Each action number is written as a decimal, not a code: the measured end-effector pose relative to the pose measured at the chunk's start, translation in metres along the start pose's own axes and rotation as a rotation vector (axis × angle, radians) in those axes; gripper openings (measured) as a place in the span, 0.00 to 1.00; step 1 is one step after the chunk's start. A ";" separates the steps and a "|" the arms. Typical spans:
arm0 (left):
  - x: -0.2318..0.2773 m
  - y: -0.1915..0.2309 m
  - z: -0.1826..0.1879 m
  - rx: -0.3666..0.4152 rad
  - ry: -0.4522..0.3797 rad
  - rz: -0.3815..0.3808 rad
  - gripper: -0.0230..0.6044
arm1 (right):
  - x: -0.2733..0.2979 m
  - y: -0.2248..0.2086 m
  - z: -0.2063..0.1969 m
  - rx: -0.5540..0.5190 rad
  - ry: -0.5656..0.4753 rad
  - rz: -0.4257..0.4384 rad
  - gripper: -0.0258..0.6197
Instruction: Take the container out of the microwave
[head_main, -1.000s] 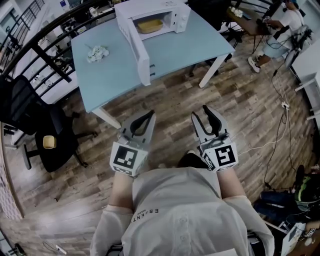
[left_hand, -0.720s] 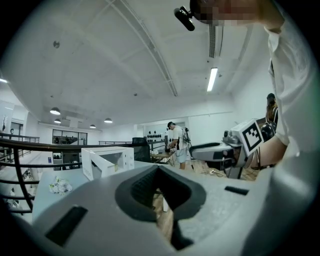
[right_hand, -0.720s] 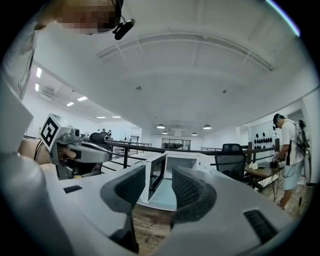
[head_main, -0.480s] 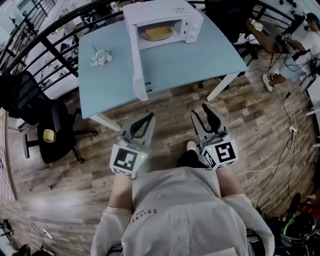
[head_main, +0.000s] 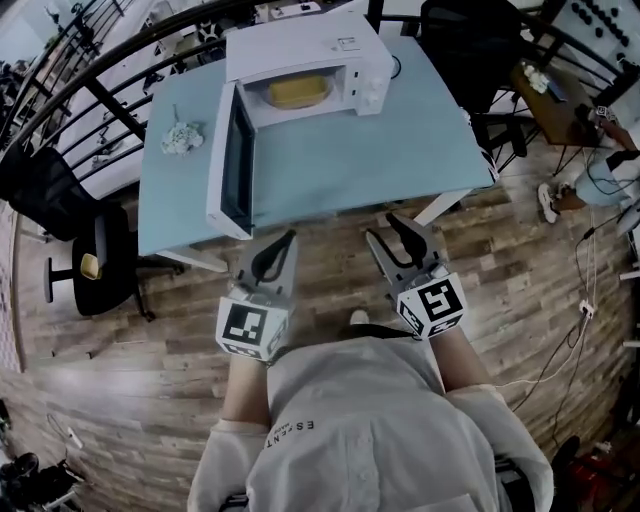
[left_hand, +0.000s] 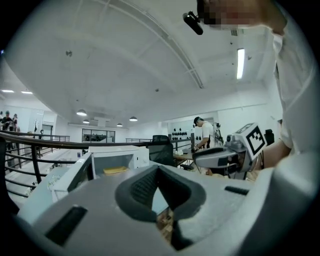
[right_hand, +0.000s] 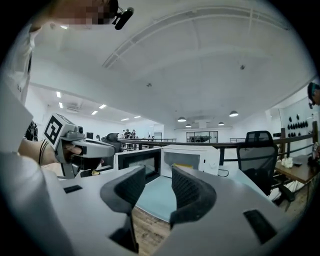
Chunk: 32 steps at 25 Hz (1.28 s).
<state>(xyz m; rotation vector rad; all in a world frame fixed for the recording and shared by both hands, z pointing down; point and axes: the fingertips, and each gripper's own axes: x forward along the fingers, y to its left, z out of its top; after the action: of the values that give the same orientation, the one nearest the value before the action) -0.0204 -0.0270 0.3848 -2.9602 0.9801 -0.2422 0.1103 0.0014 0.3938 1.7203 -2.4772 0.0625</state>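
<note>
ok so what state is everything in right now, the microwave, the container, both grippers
microwave: on the table, open
microwave door: swung wide open to the left side
container: sitting inside the microwave, not taken out yet
left gripper: jaw tips together, holding nothing
right gripper: jaws apart, empty, short of the table edge

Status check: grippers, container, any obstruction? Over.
Left gripper shut, empty; right gripper open, empty, both short of the light blue table. Shallow yellow container inside white microwave. Door open wide; nothing blocking the opening.
</note>
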 end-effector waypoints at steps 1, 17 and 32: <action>0.010 -0.003 0.001 -0.005 0.002 0.014 0.03 | 0.000 -0.010 -0.002 -0.005 0.007 0.016 0.28; 0.103 0.037 -0.015 -0.038 0.073 0.135 0.03 | 0.109 -0.081 -0.015 -0.099 0.118 0.210 0.28; 0.176 0.157 -0.011 -0.041 0.062 0.174 0.03 | 0.310 -0.123 -0.028 -0.250 0.312 0.293 0.28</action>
<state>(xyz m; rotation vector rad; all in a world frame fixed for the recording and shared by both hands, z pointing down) 0.0243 -0.2572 0.4110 -2.8958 1.2563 -0.3147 0.1211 -0.3276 0.4564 1.1466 -2.3625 0.0421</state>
